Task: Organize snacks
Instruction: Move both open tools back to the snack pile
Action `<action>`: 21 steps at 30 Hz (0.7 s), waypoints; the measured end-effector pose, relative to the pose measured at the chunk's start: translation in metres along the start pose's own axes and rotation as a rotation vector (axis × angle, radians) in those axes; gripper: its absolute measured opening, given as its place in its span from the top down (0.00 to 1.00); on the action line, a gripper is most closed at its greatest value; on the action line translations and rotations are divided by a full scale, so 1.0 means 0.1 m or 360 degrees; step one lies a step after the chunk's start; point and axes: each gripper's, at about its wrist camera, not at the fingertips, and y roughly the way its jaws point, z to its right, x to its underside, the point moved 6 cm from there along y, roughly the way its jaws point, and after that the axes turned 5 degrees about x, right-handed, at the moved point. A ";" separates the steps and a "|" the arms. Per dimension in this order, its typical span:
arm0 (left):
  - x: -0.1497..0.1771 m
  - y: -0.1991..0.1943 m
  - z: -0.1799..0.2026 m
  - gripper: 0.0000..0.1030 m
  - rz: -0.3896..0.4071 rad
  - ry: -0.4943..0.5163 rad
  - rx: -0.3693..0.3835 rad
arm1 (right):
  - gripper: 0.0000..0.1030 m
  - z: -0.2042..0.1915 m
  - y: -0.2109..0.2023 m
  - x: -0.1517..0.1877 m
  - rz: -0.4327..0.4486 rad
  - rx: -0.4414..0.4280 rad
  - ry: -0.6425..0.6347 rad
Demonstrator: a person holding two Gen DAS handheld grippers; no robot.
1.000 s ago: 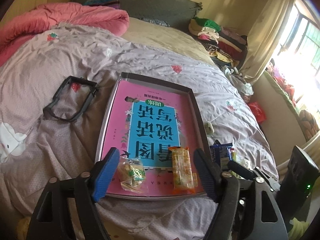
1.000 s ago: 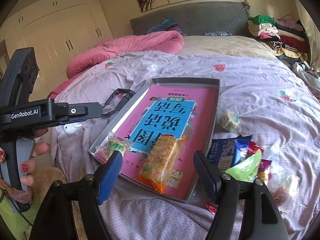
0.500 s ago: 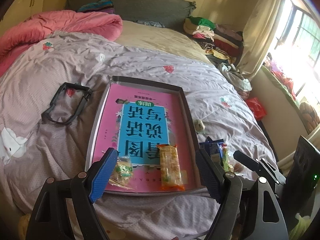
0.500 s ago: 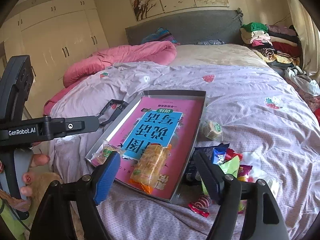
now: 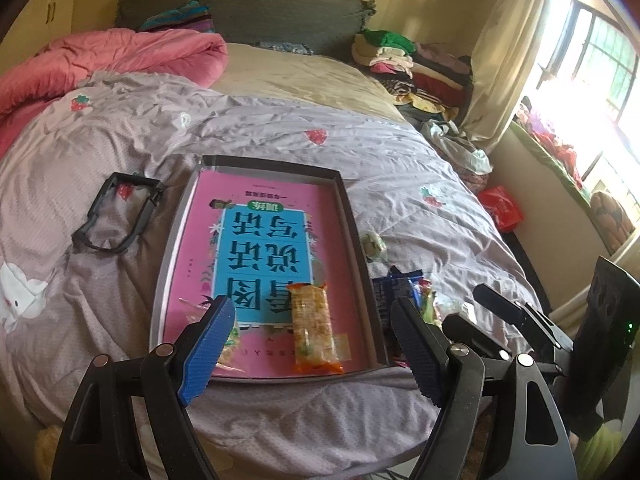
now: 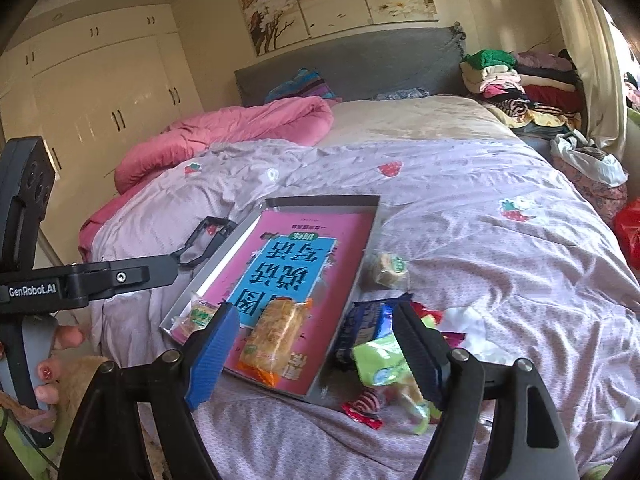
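1. A bedroom with a wide bed (image 5: 248, 136) under a lilac strawberry-print cover; a shallow grey tray (image 5: 362, 248) lined with a pink-and-blue book lies near the foot edge, and both pairs of tongs hang over that edge.
2. Two snacks already lie in the tray: an orange cracker pack (image 5: 314, 328) at the near end and a small green-label packet (image 6: 199, 314) in the near left corner.
3. The rest sits in a loose pile of wrappers (image 6: 384, 344) on the cover just beside the tray's right side, with a round wrapped biscuit (image 6: 387, 269) a little farther up, apart from the pile.
4. The left tongs (image 5: 310, 344) are spread and hold nothing. The right tongs (image 6: 316, 354) have just been opening wider; nothing is pinched between them.
5. The step in hand looks like fetching the next snack from the pile. I'd say the right tongs are better placed: swing to the right, come down over one single wrapper, take it across its narrow side.
6. Lay it flat in the bare upper part of the tray rather than on the two already there.
7. In the way: the tray's raised wall, which a carried pack must clear, and the soft cover, where the pads could catch cloth.
8. A black frame (image 5: 116, 212) lies left of the tray, well clear. A pink quilt and piled clothes sit far up the bed.
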 end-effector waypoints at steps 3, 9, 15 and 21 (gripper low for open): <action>0.01 0.00 0.09 0.21 -0.0004 0.0028 0.0012 | 0.24 0.10 -0.06 0.00 0.0014 0.0030 0.0025; 0.04 0.01 0.25 0.21 -0.0024 0.0069 0.0044 | 0.24 0.30 -0.17 -0.04 0.0050 0.0104 0.0066; 0.08 0.04 0.42 0.21 -0.0046 0.0107 0.0074 | 0.24 0.54 -0.25 -0.10 0.0085 0.0180 0.0118; 0.14 0.11 0.60 0.21 -0.0087 0.0152 0.0107 | 0.24 0.80 -0.32 -0.12 0.0102 0.0244 0.0192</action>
